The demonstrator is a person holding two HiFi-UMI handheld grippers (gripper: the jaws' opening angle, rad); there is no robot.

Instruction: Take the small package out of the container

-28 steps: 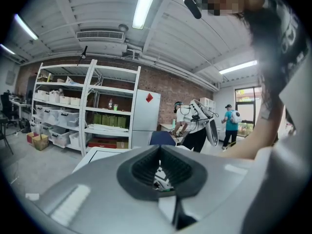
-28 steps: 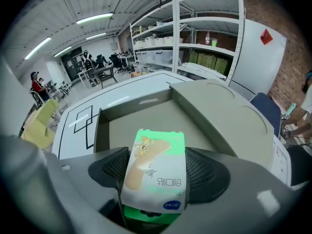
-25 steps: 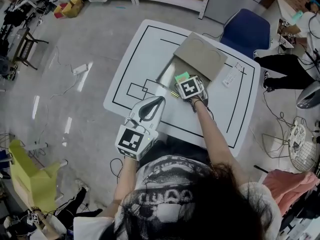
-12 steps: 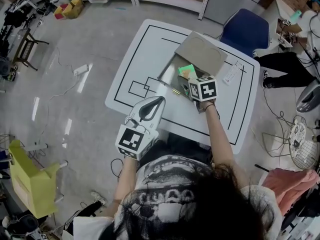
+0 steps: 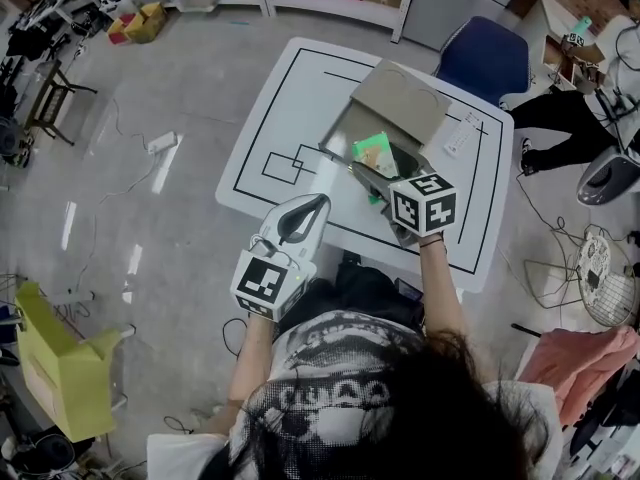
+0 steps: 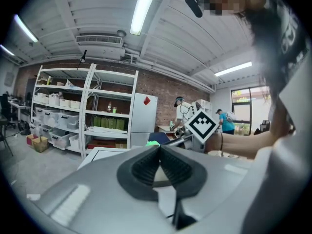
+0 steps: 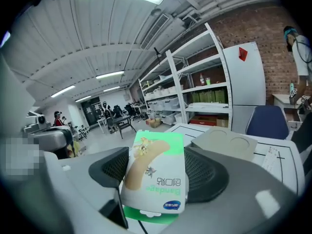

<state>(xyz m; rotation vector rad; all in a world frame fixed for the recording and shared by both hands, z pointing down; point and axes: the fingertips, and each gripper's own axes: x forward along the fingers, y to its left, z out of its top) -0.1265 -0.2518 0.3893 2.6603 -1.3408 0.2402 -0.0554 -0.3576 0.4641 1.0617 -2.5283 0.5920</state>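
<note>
Right hand-held gripper (image 7: 160,165) is clamped on the small package (image 7: 156,179), a flat green-and-white bandage pack. The jaws pinch its side edges, and it sits slightly tilted between the pads. In the head view the package (image 5: 373,153) is over the near side of the container (image 5: 342,136), which stands toward the desk's far right corner with its lid (image 5: 400,101) flung open. We can't tell whether the package is fully clear of the rim. Main risk: the pack is thin and slick, and held only by its edges, so a quick swing could make it pivot or slide out and drop back in or onto the desk (image 5: 290,98). Second risk: a low exit path could clip the container's near wall and drag the box, since nothing braces it. Left hand-held gripper (image 6: 160,162) has its jaws closed on nothing and hangs at the desk's near edge, well apart from the container. We'd lift straight up before moving sideways.
</note>
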